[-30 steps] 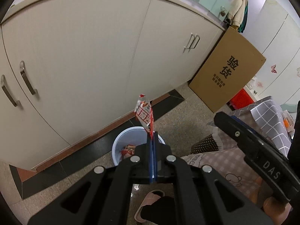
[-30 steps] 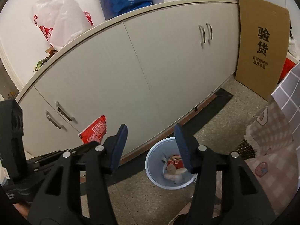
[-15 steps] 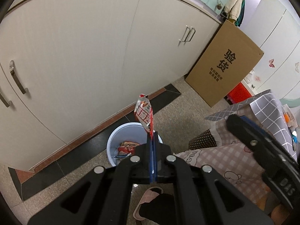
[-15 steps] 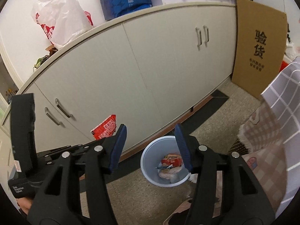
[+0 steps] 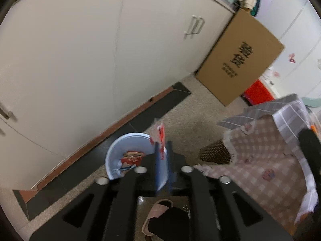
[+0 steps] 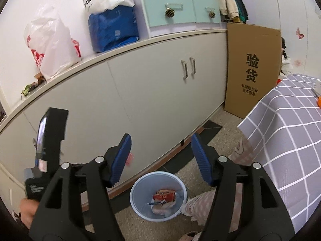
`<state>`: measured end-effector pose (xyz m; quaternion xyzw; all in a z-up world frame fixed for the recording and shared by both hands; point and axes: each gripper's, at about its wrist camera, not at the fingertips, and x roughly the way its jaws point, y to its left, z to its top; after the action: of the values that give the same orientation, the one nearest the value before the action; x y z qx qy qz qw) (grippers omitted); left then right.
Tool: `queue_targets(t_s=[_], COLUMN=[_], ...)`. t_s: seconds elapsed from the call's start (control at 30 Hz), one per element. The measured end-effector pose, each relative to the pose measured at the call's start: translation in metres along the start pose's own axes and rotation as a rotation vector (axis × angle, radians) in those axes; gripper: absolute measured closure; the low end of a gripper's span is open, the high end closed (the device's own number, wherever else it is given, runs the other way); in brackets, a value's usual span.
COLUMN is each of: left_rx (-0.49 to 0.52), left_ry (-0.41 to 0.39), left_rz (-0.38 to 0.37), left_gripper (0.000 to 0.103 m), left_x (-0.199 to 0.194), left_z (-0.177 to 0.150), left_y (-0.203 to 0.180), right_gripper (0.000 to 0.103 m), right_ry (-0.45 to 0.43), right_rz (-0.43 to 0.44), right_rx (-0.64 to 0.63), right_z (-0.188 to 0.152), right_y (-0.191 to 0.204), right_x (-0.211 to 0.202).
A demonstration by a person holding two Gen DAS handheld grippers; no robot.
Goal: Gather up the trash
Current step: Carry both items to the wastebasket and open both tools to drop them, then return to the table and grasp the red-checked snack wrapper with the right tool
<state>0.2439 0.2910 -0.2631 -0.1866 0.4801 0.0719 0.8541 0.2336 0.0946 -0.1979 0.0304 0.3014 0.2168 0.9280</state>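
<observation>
A pale blue bin (image 5: pixel 130 142) stands on the floor by the cabinet, with a red packet (image 5: pixel 132 156) and other scraps inside. My left gripper (image 5: pixel 163 146) hangs over the bin's right rim and its jaws are opening. A gap shows between the pads. A thin red and white wrapper (image 5: pixel 159 136) still stands between them, leaning on the left pad. My right gripper (image 6: pixel 161 140) is above the same bin (image 6: pixel 144 188), its jaws opening with nothing between them. In the right wrist view the left gripper's body (image 6: pixel 50 140) is at the left, and a red edge of the wrapper (image 6: pixel 130 158) peeks out.
White cabinet doors (image 5: pixel 80 60) run behind the bin. A cardboard box (image 5: pixel 240 60) leans at their right end. A table with checked cloths (image 6: pixel 291 150) is close on the right. A pink slipper (image 5: pixel 156 214) lies on the floor below. Bags (image 6: pixel 50 40) sit on the counter.
The left gripper has moved across to above the bin and its shut jaws have parted; the wrapper leans loose. The right gripper has tipped upward and its jaws stand wider.
</observation>
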Motion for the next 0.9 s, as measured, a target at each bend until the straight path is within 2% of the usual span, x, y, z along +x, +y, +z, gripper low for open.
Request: queue_targets(t_s=[0.03,0.3,0.57,0.8,0.9], left_rx=[-0.009,0.003,0.024,0.106,0.156], left_ry=[-0.008,-0.038,-0.141,-0.221,-0.246], left_rz=[-0.005,-0.027,-0.061,-0.085,-0.102], left_gripper=[0.069,0.069,0.068,0.059,0.052], left_x=[0.000,-0.021,-0.082,-0.128,-0.142], left_z=[0.001,-0.006,-0.011,-0.017,-0.023], left_y=[0.001,-0.012,-0.034,-0.081,-0.112], right_gripper=[0.041,0.040,0.040,0.038,0.038], right_ry=[0.002,0.005,-0.059,-0.120,-0.138], right_rz=[-0.002,-0.010,0.014,0.007,-0.019], right_rx=[0.004,0.040,0.075,0.129,0.144], right_z=[0.000,0.002,0.015,0.023,0.023], right_y=[-0.002,-0.014,-0.021,-0.047,-0.064], right_x=[0.000,-0.011,-0.055,-0.107,-0.130])
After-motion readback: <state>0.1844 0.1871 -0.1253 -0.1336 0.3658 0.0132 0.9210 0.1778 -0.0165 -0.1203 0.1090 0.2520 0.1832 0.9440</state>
